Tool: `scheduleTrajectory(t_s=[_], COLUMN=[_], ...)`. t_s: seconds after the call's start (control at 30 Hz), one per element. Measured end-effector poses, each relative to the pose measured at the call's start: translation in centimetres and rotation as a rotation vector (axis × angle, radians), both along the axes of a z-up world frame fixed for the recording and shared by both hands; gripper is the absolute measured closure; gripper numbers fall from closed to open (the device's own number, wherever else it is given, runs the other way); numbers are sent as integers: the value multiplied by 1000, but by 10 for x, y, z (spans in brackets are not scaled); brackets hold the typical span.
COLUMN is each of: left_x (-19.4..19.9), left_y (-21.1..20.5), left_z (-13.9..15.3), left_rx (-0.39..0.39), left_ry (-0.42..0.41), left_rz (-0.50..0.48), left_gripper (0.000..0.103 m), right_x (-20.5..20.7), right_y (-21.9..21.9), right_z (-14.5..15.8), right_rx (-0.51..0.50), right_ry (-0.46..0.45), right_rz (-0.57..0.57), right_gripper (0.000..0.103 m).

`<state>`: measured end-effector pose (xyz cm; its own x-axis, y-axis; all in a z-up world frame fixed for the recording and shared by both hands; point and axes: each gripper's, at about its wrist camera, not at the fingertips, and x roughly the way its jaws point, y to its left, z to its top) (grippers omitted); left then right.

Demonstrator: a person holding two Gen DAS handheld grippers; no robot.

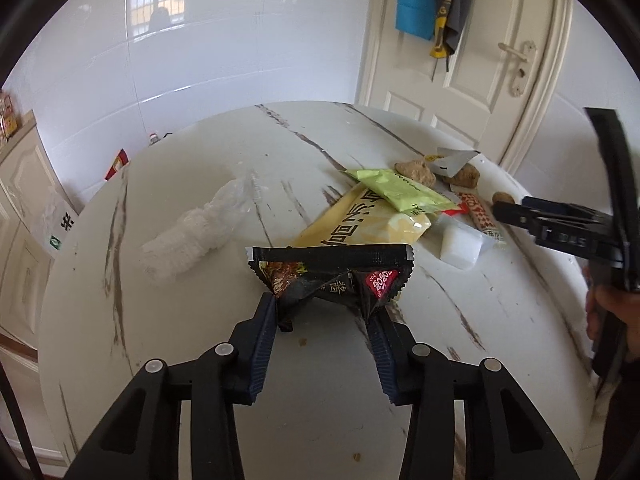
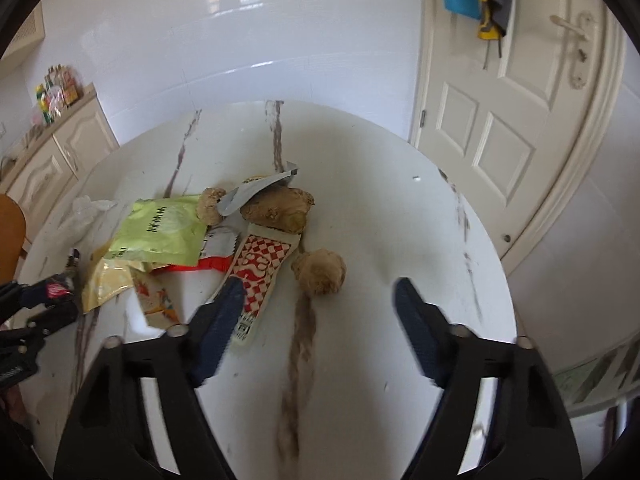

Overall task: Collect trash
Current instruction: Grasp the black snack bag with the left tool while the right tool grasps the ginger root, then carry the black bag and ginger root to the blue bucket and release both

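My left gripper (image 1: 324, 308) is shut on a black snack wrapper (image 1: 332, 272), which spans between its two fingertips above the round marble table (image 1: 224, 148). Beyond it lie a yellow packet (image 1: 360, 228), a green packet (image 1: 400, 188), a red-and-white checked wrapper (image 1: 480, 216) and a white packet (image 1: 460, 246). My right gripper (image 2: 316, 304) is open and empty above the table. Its left fingertip is over the checked wrapper (image 2: 260, 264). A ginger piece (image 2: 320, 272) lies just beyond it. The green packet (image 2: 160, 232) and yellow packet (image 2: 108, 280) lie to the left.
More ginger pieces (image 2: 280, 208) and a silver torn wrapper (image 2: 256, 192) sit at the back of the pile. A crumpled clear plastic bag (image 1: 192, 236) lies on the table's left. A white door (image 2: 504, 120) stands behind, and cabinets (image 2: 44, 164) at the left.
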<state>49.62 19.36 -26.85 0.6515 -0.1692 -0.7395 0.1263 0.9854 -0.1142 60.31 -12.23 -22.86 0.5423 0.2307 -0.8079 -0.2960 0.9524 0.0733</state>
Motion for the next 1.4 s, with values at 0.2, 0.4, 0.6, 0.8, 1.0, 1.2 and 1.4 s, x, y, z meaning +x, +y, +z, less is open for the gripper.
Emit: scheduleTrajectory(t_s=[0.2,0.4,0.6,0.8,1.0,1.2,1.4], left_x=[-7,-16,-34,-49,-37,3,11], left_y=[8,4,4,5,7,-5,-12], left_z=[7,13,18,23,26,11,8], left_rx=[-51,-59,-99,-80,-142,-90,-51], left_ry=[-4,-17,-33,-42,-18,67,59], left_rz=[7,17,34,99,203,254,221], left_gripper=[77,88,103,96,32,34,89], right_x=[11,8,-28,-72,-94,-97,-93], right_y=[4,4,-5,-2,5,1,-4], right_z=[-3,-5,10,24,33,32,30], right_rx=[-23,-16,58,129,148,169,185], right_ry=[8,16,-11,-18,-38,-42,-41], right_rz=[24,62,93,147,179,177,170], right_gripper=[61,76,76,76,76,76,76])
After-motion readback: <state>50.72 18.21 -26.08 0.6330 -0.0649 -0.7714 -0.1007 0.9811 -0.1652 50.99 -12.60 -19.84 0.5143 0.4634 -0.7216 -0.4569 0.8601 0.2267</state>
